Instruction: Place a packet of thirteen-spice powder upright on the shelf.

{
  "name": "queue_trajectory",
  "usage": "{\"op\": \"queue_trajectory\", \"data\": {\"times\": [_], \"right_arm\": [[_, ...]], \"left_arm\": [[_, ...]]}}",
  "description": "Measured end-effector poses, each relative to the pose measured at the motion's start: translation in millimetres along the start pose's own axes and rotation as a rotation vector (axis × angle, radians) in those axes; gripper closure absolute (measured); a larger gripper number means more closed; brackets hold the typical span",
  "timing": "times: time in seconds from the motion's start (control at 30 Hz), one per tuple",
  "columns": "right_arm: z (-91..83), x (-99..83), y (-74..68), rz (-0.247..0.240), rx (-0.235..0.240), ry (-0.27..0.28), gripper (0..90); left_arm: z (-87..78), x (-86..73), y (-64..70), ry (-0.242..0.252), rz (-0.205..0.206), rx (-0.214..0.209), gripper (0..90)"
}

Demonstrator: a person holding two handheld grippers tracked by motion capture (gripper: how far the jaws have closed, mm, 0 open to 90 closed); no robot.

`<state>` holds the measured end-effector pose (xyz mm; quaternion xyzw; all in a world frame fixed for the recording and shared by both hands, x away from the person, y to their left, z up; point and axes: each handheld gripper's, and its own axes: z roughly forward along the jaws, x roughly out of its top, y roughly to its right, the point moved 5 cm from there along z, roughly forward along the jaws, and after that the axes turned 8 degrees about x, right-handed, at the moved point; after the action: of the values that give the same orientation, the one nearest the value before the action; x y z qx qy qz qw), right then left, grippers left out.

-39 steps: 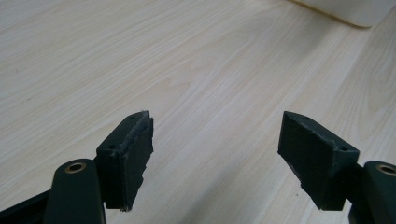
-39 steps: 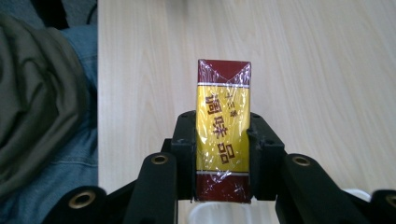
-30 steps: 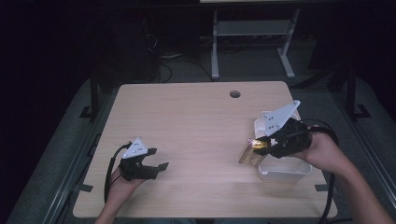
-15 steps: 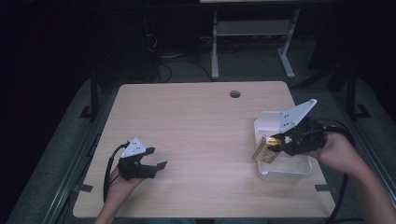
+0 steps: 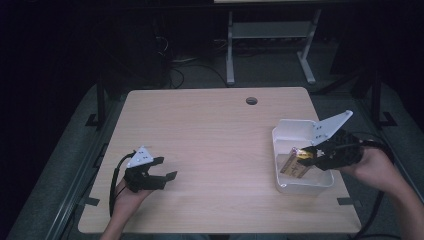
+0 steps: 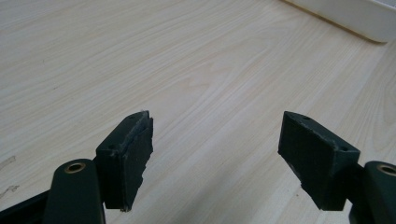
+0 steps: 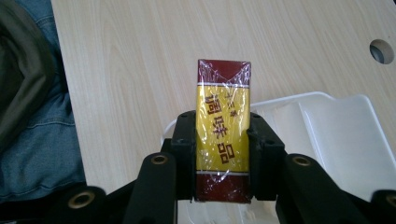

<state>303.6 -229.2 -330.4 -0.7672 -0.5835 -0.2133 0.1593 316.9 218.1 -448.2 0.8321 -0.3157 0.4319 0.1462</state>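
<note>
The right gripper [image 7: 222,154] is clamped on a small yellow-and-maroon packet [image 7: 223,126], one jaw pressed to each long side, with the packet's top end sticking out well past the jaw tips. In the high view that gripper [image 5: 306,156] sits over a white plastic tub [image 5: 300,186] near the right edge of the table [image 5: 210,140], and the packet [image 5: 294,167] hangs down inside the tub; can't tell if it touches the bottom. The right hand [image 5: 372,165] comes in from the lower right, wrist bent so the gripper points left across the tub, grey plate tilted up above it.

The left gripper [image 6: 217,154] is wide open with nothing between the jaws, just bare wood grain ahead of them. From above, it [image 5: 165,177] rests low near the table's front left, cradled in the left hand [image 5: 127,192], jaws pointing right.

The right gripper view gets the printed characters on the packet's clear wrap, plus the cable hole [image 7: 382,50] in the tabletop and denim-clad legs [image 7: 37,135] past the edge. The left gripper view catches a corner of the tub [image 6: 355,16] far ahead.
</note>
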Motion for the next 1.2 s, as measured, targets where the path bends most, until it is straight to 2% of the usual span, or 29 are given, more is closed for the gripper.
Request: {"op": "queue_trajectory", "data": {"times": [0.57,1.2], "right_arm": [[5.9,-13.4,-1.2,0.021,0.017,-0.019,67.5],[28.0,-31.9,5.7,0.066,0.032,-0.052,67.0]], "left_arm": [[-0.5,-0.2,-1.4,0.004,-0.011,0.001,25.4],[0.1,-0.7,-1.2,0.002,-0.014,-0.001,25.4]]}}
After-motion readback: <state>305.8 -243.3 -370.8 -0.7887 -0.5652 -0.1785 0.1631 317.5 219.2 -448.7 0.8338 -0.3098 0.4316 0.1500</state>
